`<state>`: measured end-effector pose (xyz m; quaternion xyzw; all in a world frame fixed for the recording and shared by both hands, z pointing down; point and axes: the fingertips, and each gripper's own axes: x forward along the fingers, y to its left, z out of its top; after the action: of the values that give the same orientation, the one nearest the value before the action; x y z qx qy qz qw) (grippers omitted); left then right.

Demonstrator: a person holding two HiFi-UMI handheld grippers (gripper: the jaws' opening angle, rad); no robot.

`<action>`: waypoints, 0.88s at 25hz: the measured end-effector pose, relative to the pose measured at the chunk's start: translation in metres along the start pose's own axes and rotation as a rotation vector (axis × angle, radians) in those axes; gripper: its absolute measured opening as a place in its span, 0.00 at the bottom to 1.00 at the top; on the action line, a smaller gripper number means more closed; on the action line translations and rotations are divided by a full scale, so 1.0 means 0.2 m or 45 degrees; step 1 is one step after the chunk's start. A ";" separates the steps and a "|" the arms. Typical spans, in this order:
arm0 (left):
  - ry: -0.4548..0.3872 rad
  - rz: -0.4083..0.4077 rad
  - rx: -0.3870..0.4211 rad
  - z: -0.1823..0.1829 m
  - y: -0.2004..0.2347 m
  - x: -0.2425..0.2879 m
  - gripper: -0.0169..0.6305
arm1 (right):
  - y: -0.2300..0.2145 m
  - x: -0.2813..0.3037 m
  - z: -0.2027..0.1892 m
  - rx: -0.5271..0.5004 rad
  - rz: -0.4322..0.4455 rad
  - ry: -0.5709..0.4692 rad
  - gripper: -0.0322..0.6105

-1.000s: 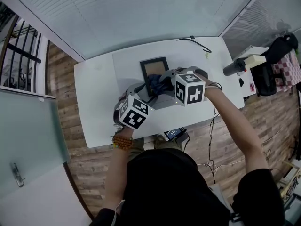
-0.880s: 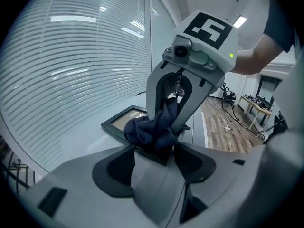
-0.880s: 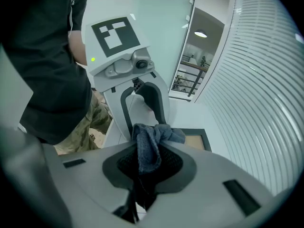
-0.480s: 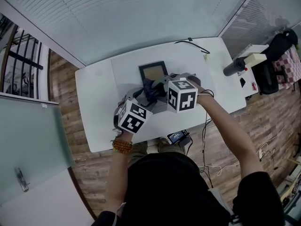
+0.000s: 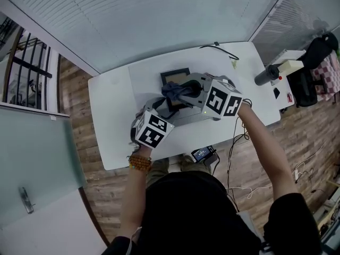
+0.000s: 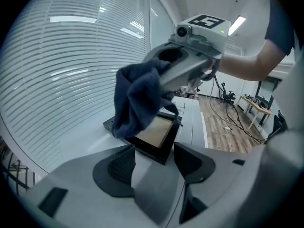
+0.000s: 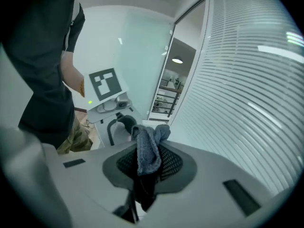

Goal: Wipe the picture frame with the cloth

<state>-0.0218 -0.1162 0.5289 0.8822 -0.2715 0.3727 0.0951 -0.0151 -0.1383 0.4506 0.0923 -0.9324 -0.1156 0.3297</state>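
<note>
A white table [image 5: 111,116] is carrying the work, with a wooden floor [image 5: 79,116] showing around it. One black cable [image 5: 219,49] is lying near the table's far edge, well apart from the frame, and one small device [image 5: 203,154] is sitting at the near edge.

The one frame [image 5: 174,77] is lying flat and face up near the table's middle. Its long axis is running from the person's side toward the far edge. One short end is pointing at the blinds [image 5: 159,15].

The one dark blue cloth [image 5: 178,92] is hanging over the frame's middle and covering much of it in the head view. Whether it is touching the frame cannot be told.

Two grippers are working. The right gripper [image 7: 149,165] is pinching the cloth between its jaws above the frame, with a bunch sticking out past the pads. The left gripper [image 6: 151,158] is keeping its jaws spread with nothing between the pads. The frame's near corner is lying just beyond them.
</note>
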 end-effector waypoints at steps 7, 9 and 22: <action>0.000 0.001 -0.005 0.00 0.00 0.00 0.43 | -0.31 0.11 -0.20 -0.075 -0.084 0.277 0.11; 0.001 0.002 -0.007 0.00 -0.01 -0.01 0.43 | -0.27 0.18 -0.31 -0.146 -0.040 0.398 0.12; 0.007 0.002 -0.011 0.00 -0.01 0.00 0.43 | -0.05 0.21 -0.35 -0.186 0.069 0.503 0.11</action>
<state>-0.0209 -0.1148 0.5282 0.8806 -0.2735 0.3739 0.0994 -0.0016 -0.1691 0.5265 0.0639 -0.8410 -0.1535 0.5148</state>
